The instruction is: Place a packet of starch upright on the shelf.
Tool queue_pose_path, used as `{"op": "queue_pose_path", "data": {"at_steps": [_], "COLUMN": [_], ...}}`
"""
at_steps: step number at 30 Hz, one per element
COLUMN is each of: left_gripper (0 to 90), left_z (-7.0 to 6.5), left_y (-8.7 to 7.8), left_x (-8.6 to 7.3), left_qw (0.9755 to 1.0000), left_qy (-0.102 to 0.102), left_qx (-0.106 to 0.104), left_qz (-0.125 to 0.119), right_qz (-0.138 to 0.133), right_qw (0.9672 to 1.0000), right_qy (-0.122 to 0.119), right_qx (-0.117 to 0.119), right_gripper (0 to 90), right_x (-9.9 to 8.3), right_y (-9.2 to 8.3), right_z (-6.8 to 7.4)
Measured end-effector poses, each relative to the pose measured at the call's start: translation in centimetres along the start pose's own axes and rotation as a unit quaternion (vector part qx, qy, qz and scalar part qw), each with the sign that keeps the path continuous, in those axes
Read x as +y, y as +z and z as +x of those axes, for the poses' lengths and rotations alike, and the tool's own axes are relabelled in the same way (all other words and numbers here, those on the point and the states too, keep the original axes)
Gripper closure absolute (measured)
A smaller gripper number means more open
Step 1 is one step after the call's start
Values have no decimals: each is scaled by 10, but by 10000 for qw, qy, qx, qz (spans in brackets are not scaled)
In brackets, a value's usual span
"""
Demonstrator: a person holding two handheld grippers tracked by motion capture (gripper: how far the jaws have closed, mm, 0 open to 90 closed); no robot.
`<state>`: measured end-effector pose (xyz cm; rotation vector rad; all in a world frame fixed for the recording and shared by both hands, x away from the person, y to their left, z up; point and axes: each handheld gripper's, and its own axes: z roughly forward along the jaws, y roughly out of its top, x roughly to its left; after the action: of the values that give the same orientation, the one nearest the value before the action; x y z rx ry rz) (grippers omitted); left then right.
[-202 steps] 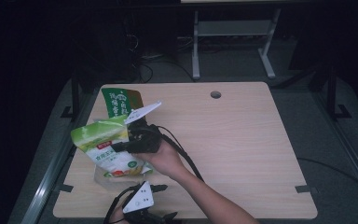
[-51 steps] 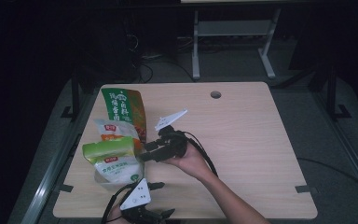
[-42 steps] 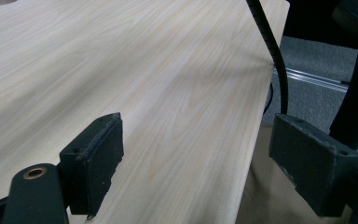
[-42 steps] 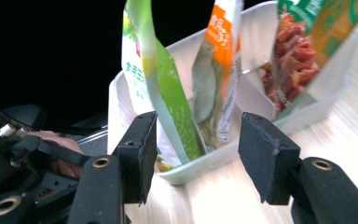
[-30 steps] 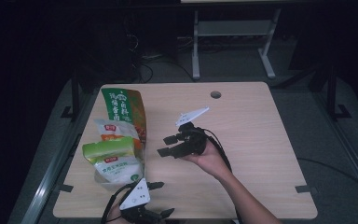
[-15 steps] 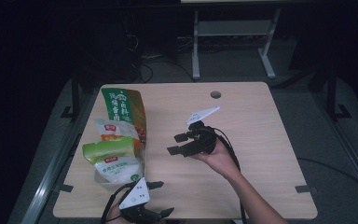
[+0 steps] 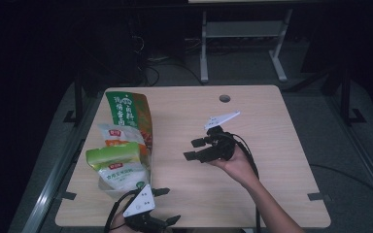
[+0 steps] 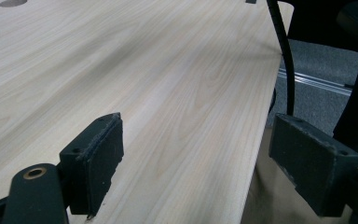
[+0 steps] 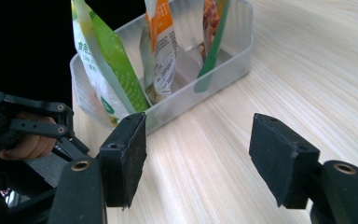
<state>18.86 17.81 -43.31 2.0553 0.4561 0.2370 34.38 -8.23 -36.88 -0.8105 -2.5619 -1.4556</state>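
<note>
Large white Chinese characters are printed on the tall green bag, too small to be read. Print on the other bags is likewise illegible.

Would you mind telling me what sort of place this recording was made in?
Probably a lab or workshop set up for recording: a bare wooden table with a cable hole, metal stand legs behind it, and loose cables on a dark floor.

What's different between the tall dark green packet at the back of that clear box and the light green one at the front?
The dark green packet stands tallest, at the far end of the clear box, with orange-red at its lower part. The light green packet is shorter and sits at the near end, with a pale, whitish lower half. Both stand upright in the box, and neither is held by a claw.
</note>
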Motion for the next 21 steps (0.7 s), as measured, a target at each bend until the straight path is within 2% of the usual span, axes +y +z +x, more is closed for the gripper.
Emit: {"op": "queue_pose_path", "data": {"at_steps": [6,21], "left_gripper": [174,174], "left_z": [1,2], "left_y": [0,-2], "left_x": [0,0], "left_qw": [10000,10000], "left_qy": [41,38], "left_qx": [18,36], "left_qz": [10,33], "right_qz": [31,-39], "right_qw": [9999,9993], "right_qy": [21,278], "right_qx": [-99,-255], "right_gripper": [347,331], "right_x": [-7,-26], "right_y": [-6,-25], "right_z": [-4,-14]}}
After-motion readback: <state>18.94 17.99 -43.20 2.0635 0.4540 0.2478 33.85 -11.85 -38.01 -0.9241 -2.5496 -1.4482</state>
